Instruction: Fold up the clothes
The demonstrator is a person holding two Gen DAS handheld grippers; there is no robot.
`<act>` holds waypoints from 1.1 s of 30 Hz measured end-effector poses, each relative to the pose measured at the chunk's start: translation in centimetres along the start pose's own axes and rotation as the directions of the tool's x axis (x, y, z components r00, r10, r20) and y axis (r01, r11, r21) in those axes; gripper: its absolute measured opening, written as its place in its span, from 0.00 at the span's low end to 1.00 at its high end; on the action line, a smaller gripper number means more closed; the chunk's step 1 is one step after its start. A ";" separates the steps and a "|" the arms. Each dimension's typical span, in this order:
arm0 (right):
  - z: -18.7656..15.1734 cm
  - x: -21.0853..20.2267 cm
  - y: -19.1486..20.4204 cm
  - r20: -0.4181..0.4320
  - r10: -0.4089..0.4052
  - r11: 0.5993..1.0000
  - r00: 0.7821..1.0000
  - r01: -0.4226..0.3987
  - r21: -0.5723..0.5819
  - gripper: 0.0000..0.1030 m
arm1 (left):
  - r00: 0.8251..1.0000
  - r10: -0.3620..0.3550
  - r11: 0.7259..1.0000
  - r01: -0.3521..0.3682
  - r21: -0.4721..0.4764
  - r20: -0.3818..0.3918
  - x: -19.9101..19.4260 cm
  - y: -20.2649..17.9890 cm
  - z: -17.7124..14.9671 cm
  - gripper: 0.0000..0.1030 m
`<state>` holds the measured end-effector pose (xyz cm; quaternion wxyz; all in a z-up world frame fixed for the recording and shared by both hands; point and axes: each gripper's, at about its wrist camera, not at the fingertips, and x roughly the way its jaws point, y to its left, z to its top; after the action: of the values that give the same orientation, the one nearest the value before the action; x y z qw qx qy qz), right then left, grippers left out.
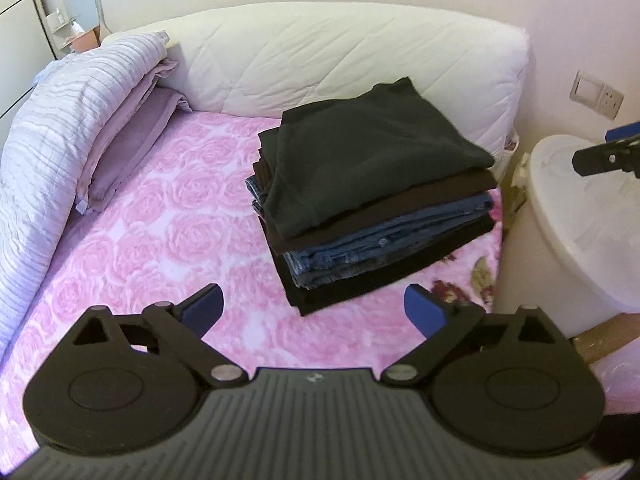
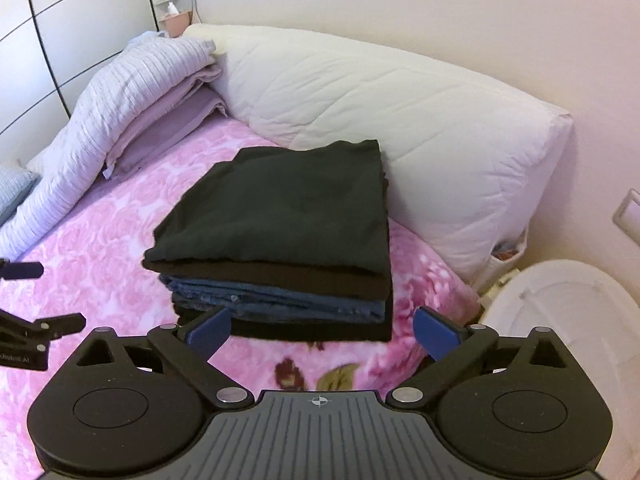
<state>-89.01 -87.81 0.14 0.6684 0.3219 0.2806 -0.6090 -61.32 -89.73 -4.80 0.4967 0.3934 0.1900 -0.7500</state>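
A neat stack of folded clothes [image 1: 372, 148] sits on the pink rose-patterned bedspread [image 1: 160, 220], near the bed's right edge. Its top piece is a dark, almost black garment [image 2: 288, 208]. Under it lie a brown layer, folded blue denim [image 2: 280, 300] and a black piece at the bottom. My left gripper [image 1: 314, 294] hangs open in front of the stack, with nothing between its blue pads [image 1: 204, 308]. My right gripper [image 2: 323, 316] is also open and empty, just before the stack's near edge. Neither touches the clothes. Each gripper shows at the edge of the other's view.
A white quilted cushion [image 1: 340, 52] stands against the wall behind the stack. A folded lilac quilt [image 1: 80, 120] lies along the bed's left side. A white lidded bin [image 1: 580, 220] stands right of the bed, below a wall socket [image 1: 596, 94]. Wardrobe doors [image 2: 60, 40] rise at far left.
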 end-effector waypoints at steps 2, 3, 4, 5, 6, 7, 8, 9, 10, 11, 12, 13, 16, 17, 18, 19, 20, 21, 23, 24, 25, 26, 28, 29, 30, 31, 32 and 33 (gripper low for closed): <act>0.0 -0.9 0.1 -0.004 -0.011 1.000 1.000 0.011 0.025 0.98 | 1.000 -0.002 1.000 0.002 -0.016 0.006 -0.9 -0.5 -0.3 0.97; 0.0 -1.2 -0.1 -0.010 0.003 0.999 1.000 -0.003 0.052 0.98 | 1.000 -0.001 1.000 0.001 -0.024 0.010 -1.4 -0.8 -0.3 0.97; 0.0 -1.5 -0.3 -0.017 0.019 0.997 1.000 -0.018 0.080 0.98 | 1.000 0.000 0.999 0.001 -0.033 0.013 -1.8 -1.1 -0.4 0.97; -0.1 -1.8 -0.5 -0.025 0.032 0.994 0.999 -0.030 0.108 0.98 | 1.000 0.001 0.999 0.000 -0.043 0.014 -2.3 -1.5 -0.6 0.97; -0.1 -2.0 -0.7 -0.036 0.046 0.991 0.998 -0.042 0.128 0.98 | 1.000 0.002 0.999 -0.001 -0.052 0.014 -2.7 -1.8 -0.7 0.97; -0.2 -2.2 -0.9 -0.047 0.061 0.988 0.997 -0.053 0.147 0.98 | 1.000 0.004 0.998 -0.004 -0.058 0.012 -3.1 -2.2 -0.8 0.97; -0.2 -2.3 -1.1 -0.056 0.075 0.985 0.996 -0.066 0.160 0.98 | 1.000 0.007 0.998 -0.006 -0.065 0.011 -3.5 -2.6 -0.8 0.97; -0.2 -2.4 -1.3 -0.067 0.089 0.982 0.994 -0.076 0.172 0.98 | 1.000 0.011 0.998 -0.010 -0.067 0.008 -3.8 -3.0 -0.8 0.97; -0.3 -2.5 -1.5 -0.077 0.094 0.981 0.993 -0.079 0.178 0.98 | 1.000 0.017 0.998 -0.016 -0.066 0.006 -4.1 -3.4 -0.9 0.97; -0.3 -2.7 -1.7 -0.086 0.097 0.980 0.992 -0.080 0.183 0.98 | 1.000 0.025 0.997 -0.024 -0.068 0.004 -4.5 -3.9 -0.9 0.97; -0.4 -2.8 -1.9 -0.095 0.101 0.979 0.990 -0.081 0.189 0.98 | 1.000 0.030 0.997 -0.030 -0.074 -0.003 -4.7 -4.3 -1.0 0.97; -0.4 -2.9 -2.1 -0.101 0.096 0.980 0.990 -0.076 0.186 0.98 | 0.999 0.031 0.996 -0.032 -0.080 -0.009 -4.8 -4.6 -1.0 0.97; -0.6 -3.3 -2.7 -0.116 0.071 0.984 0.991 -0.051 0.170 0.98 | 0.999 0.037 0.994 -0.040 -0.100 -0.028 -5.3 -5.6 -1.2 0.97; -0.8 -3.4 -2.9 -0.118 0.062 0.985 0.991 -0.041 0.170 0.98 | 0.999 0.041 0.993 -0.045 -0.110 -0.032 -5.6 -5.9 -1.3 0.97; -1.0 -3.5 -3.0 -0.121 0.053 0.985 0.991 -0.032 0.170 0.98 | 0.999 0.042 0.992 -0.046 -0.121 -0.035 -5.9 -6.2 -1.3 0.97; -1.1 -3.6 -3.3 -0.126 0.055 0.985 0.991 -0.033 0.172 0.98 | 0.998 0.041 0.990 -0.046 -0.134 -0.040 -6.2 -6.5 -1.3 0.97; -1.2 -3.6 -3.5 -0.127 0.061 0.984 0.990 -0.038 0.173 0.98 | 0.998 0.041 0.988 -0.047 -0.146 -0.044 -6.5 -6.7 -1.3 0.96; -1.3 -3.8 -3.7 -0.124 0.069 0.983 0.990 -0.046 0.176 0.98 | 0.998 0.043 0.987 -0.050 -0.154 -0.045 -6.8 -7.0 -1.3 0.96; -1.3 -4.2 -3.9 -0.112 0.086 0.983 0.990 -0.066 0.174 0.98 | 0.998 0.049 0.985 -0.056 -0.162 -0.046 -7.4 -7.5 -1.2 0.95; -1.4 -4.4 -3.9 -0.109 0.089 0.984 0.990 -0.070 0.167 0.98 | 0.997 0.055 0.985 -0.062 -0.162 -0.047 -7.6 -7.8 -1.2 0.95; -1.4 -4.6 -3.9 -0.107 0.093 0.984 0.990 -0.075 0.159 0.98 | 0.997 0.061 0.984 -0.068 -0.163 -0.048 -7.8 -8.1 -1.2 0.95; -1.5 -4.8 -3.8 -0.106 0.100 0.985 0.989 -0.083 0.154 0.98 | 0.997 0.067 0.984 -0.074 -0.164 -0.048 -8.1 -8.3 -1.3 0.95; -1.6 -5.2 -3.6 -0.102 0.114 0.985 0.988 -0.099 0.145 0.98 | 0.996 0.074 0.983 -0.081 -0.167 -0.046 -8.5 -8.8 -1.4 0.94; -1.6 -5.4 -3.4 -0.098 0.120 0.985 0.988 -0.106 0.138 0.98 | 0.996 0.076 0.982 -0.083 -0.168 -0.045 -8.7 -9.0 -1.5 0.94; -1.8 -5.7 -3.2 -0.091 0.121 0.985 0.989 -0.108 0.136 0.98 | 0.996 0.076 0.982 -0.083 -0.168 -0.045 -8.9 -9.1 -1.6 0.94; -1.9 -6.0 -3.1 -0.086 0.119 0.985 0.989 -0.107 0.136 0.98 | 0.996 0.075 0.983 -0.081 -0.167 -0.043 -9.0 -9.2 -1.6 0.93; -1.9 -6.2 -3.0 -0.085 0.118 0.985 0.989 -0.106 0.136 0.98 | 0.996 0.073 0.983 -0.079 -0.167 -0.042 -9.2 -9.2 -1.6 0.92; -2.0 -6.4 -2.8 -0.083 0.118 0.985 0.990 -0.106 0.136 0.98 | 0.997 0.072 0.983 -0.077 -0.167 -0.040 -9.3 -9.3 -1.6 0.92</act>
<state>-92.45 -82.36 3.52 0.6655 0.4076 0.2517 -0.5724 -67.14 -79.07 0.48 0.5526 0.3695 0.2461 -0.7054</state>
